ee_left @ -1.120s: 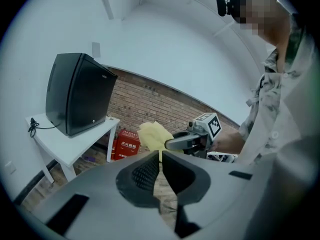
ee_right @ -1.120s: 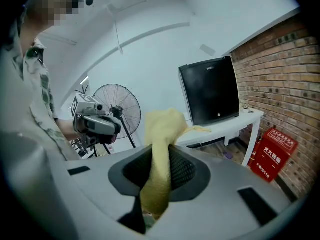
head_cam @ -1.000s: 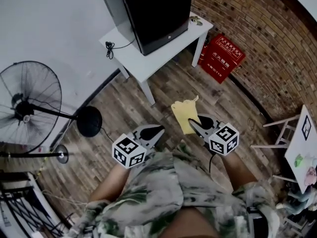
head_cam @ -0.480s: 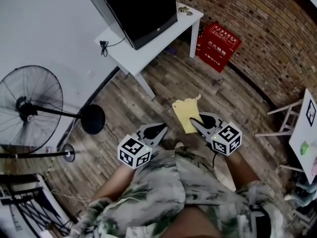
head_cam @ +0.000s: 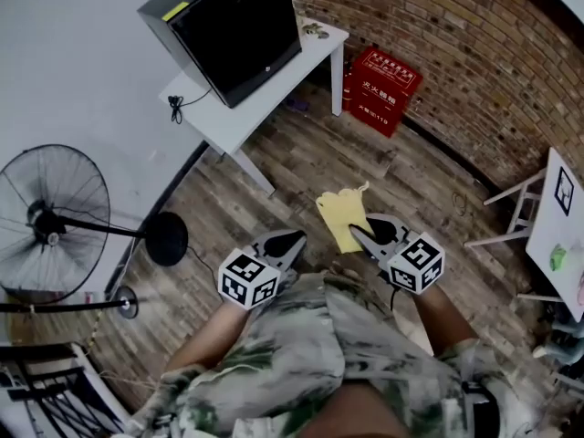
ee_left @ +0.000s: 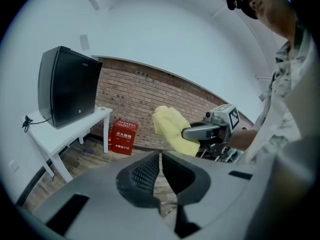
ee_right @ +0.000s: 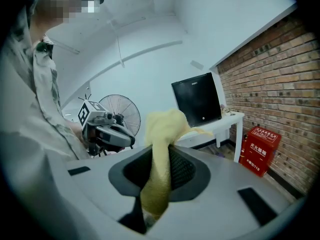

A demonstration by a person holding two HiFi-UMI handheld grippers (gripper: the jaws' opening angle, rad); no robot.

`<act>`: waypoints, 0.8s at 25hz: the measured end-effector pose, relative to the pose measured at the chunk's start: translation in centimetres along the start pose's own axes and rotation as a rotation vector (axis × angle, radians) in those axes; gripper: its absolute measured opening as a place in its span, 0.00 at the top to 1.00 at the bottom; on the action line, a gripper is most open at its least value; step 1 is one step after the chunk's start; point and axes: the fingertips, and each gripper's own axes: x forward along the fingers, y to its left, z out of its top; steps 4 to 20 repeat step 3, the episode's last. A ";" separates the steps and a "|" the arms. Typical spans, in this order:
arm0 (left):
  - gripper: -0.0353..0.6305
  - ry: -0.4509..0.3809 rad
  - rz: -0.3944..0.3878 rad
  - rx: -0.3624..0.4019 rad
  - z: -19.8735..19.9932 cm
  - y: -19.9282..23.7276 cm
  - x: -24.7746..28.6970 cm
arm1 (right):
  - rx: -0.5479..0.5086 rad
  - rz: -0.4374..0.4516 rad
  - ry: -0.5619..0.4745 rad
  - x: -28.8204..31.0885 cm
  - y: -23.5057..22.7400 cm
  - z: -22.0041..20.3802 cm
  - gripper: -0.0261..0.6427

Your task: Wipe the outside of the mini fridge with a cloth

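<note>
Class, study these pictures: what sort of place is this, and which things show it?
Probably a plain indoor room, perhaps a studio or utility space: a brick wall, a wood-plank floor, and a mini fridge on a white table near a pedestal fan.

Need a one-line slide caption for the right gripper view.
Right gripper clamps a soft yellow cloth, facing the black box-shaped mini fridge on its white table.
</note>
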 end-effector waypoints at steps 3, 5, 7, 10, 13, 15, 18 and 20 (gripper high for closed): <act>0.89 0.008 -0.011 0.023 0.6 -1.2 1.4 | -0.002 -0.011 -0.005 -1.2 -0.8 0.1 0.82; 0.89 0.008 -0.011 0.023 0.6 -1.2 1.4 | -0.002 -0.011 -0.005 -1.2 -0.8 0.1 0.82; 0.89 0.008 -0.011 0.023 0.6 -1.2 1.4 | -0.002 -0.011 -0.005 -1.2 -0.8 0.1 0.82; 0.89 0.008 -0.011 0.023 0.6 -1.2 1.4 | -0.002 -0.011 -0.005 -1.2 -0.8 0.1 0.82; 0.89 0.008 -0.011 0.023 0.6 -1.2 1.4 | -0.002 -0.011 -0.005 -1.2 -0.8 0.1 0.82; 0.89 0.008 -0.011 0.023 0.6 -1.2 1.4 | -0.002 -0.011 -0.005 -1.2 -0.8 0.1 0.82; 0.89 0.008 -0.011 0.023 0.6 -1.2 1.4 | -0.002 -0.011 -0.005 -1.2 -0.8 0.1 0.82; 0.89 0.008 -0.011 0.023 0.6 -1.2 1.4 | -0.002 -0.011 -0.005 -1.2 -0.8 0.1 0.82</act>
